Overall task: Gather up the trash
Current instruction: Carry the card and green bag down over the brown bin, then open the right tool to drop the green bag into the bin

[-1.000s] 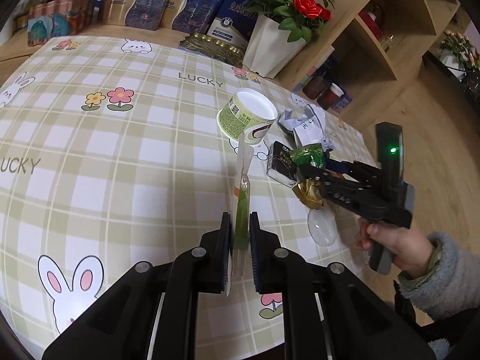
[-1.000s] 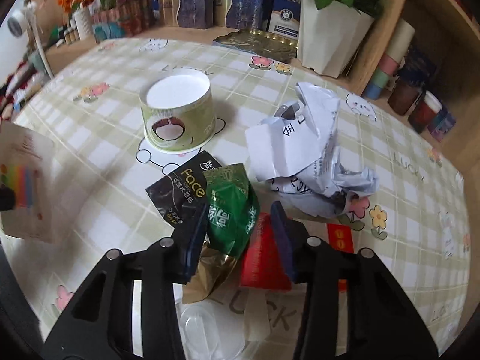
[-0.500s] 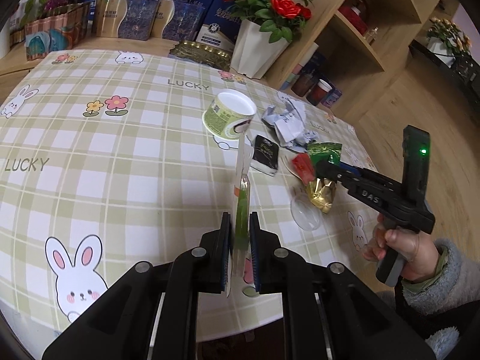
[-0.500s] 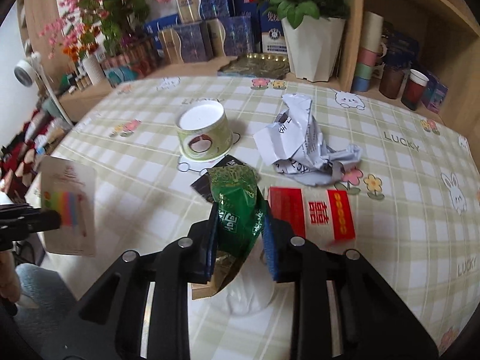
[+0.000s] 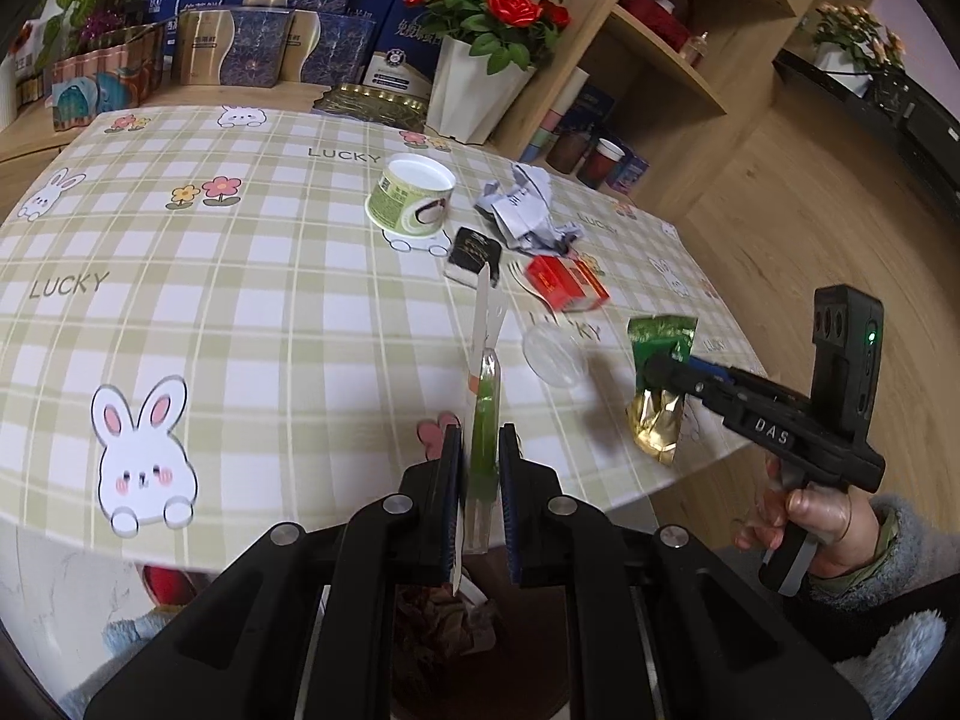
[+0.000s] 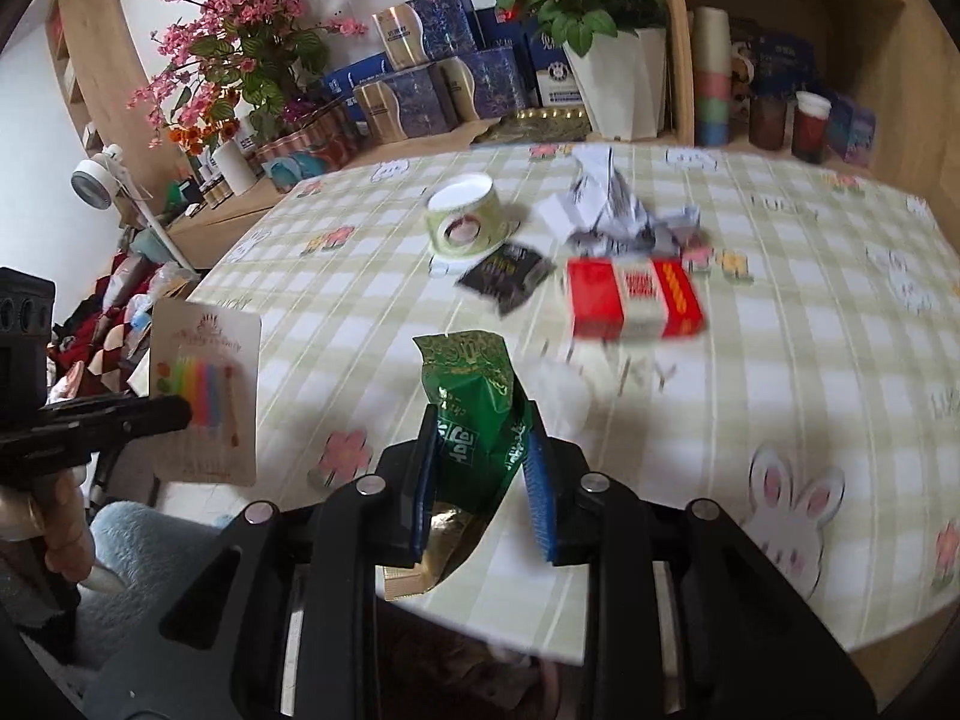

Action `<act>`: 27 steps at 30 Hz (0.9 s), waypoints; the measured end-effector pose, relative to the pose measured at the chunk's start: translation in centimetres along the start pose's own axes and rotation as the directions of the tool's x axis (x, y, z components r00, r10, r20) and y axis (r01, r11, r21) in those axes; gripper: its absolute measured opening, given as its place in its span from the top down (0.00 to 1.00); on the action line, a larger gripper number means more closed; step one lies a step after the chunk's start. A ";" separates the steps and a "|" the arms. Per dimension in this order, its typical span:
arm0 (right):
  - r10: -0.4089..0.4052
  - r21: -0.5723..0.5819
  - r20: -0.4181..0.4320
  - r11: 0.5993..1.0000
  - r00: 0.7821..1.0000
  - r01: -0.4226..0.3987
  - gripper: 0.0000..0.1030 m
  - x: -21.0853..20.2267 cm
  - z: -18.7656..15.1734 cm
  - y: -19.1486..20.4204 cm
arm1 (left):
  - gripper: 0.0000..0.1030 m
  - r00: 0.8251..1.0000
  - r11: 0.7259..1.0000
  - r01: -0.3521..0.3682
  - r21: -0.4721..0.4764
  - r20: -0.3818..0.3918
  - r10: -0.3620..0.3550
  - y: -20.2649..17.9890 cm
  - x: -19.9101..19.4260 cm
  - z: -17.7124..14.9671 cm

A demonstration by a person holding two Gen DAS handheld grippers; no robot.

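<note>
My left gripper [image 5: 480, 450] is shut on a flat candle pack [image 5: 485, 396], which shows edge-on here. The right wrist view shows its card face [image 6: 207, 384] with coloured candles, held off the table's left edge. My right gripper [image 6: 480, 438] is shut on a green foil packet [image 6: 471, 384] with a gold pouch hanging under it, above the table's near edge. The left wrist view shows that packet [image 5: 660, 336] at the right gripper's tip [image 5: 651, 369]. A green paper cup [image 5: 411, 195], crumpled paper [image 5: 522, 207], black sachet [image 5: 474, 252], red box [image 5: 564, 282] and clear lid [image 5: 552, 354] lie on the table.
The checked tablecloth [image 5: 240, 300] covers a table. A white flower pot [image 5: 474, 90], boxes and wooden shelves stand behind it. Below the near table edge sits a dark container with brown crumpled stuff [image 5: 438, 630]. A person's hand [image 5: 822, 528] holds the right gripper.
The right gripper closed on the green packet and lifted it off the table toward the near edge. The left gripper drew back with the candle pack to the table's edge.
</note>
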State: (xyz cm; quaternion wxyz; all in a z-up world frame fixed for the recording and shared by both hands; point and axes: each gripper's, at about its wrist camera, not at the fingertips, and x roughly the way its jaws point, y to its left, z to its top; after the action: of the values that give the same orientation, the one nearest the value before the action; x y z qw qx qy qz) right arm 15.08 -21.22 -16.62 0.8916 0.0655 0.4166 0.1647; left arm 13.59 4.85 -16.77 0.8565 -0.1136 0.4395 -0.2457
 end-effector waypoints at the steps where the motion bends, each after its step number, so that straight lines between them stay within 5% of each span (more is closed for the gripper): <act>1: 0.004 0.001 -0.009 1.000 1.000 -0.004 0.72 -0.3 -0.8 0.2 | 0.88 1.000 1.000 -0.001 0.000 0.002 0.001 -0.2 -0.2 -0.3; 17: 0.056 0.030 -0.120 0.998 0.991 -0.053 0.72 -0.3 -9.6 2.2 | 0.88 1.000 1.000 0.003 0.009 0.002 -0.003 -1.6 -1.7 -7.3; 27: 0.115 0.070 -0.293 0.993 0.949 -0.099 0.70 2.0 -11.8 3.0 | 0.88 1.000 1.000 0.012 0.020 0.017 -0.013 -1.8 -2.8 -8.9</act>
State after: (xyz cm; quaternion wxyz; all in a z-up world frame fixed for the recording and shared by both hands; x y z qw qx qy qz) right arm 6.49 -17.96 -24.89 0.8068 0.0868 0.5457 0.2093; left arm 4.44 4.90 -19.33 0.8598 -0.1099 0.4290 -0.2544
